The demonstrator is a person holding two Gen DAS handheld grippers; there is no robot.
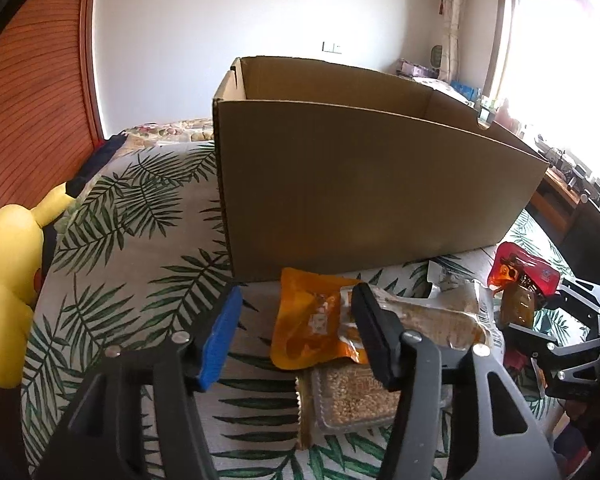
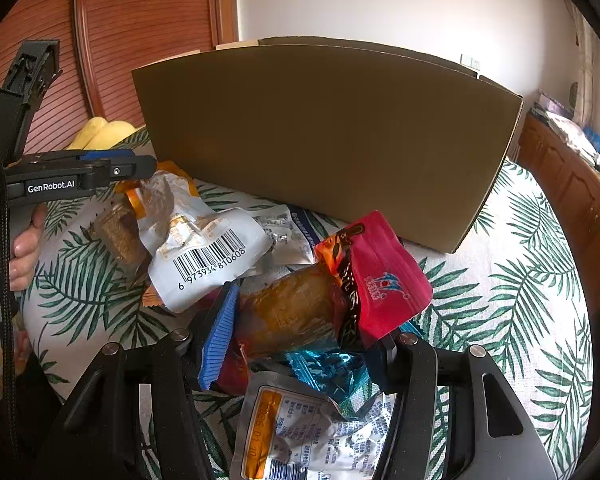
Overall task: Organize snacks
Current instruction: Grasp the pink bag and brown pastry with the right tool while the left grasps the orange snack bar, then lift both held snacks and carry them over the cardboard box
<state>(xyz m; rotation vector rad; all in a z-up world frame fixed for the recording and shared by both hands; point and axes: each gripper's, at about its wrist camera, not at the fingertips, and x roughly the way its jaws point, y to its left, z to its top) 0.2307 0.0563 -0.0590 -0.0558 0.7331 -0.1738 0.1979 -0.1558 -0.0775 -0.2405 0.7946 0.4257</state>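
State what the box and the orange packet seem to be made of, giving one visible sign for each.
Box: corrugated cardboard, matte brown; the cut edge at its near corner looks fluted. Orange packet: probably plastic or foil film, glossy; it crinkles and catches the light.

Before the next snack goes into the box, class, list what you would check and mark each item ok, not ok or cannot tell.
1. Brown cardboard box upright, top open: ok.
2. Room inside box: cannot tell, its front wall hides the inside.
3. Left hand-held gripper empty, jaws apart above the orange foil packet: ok.
4. Right hand-held gripper around the red packet with a clear window: ok.
5. Firm grip on that packet: cannot tell.
6. Snacks all boxed: not ok, several lie on the leaf-print cloth.
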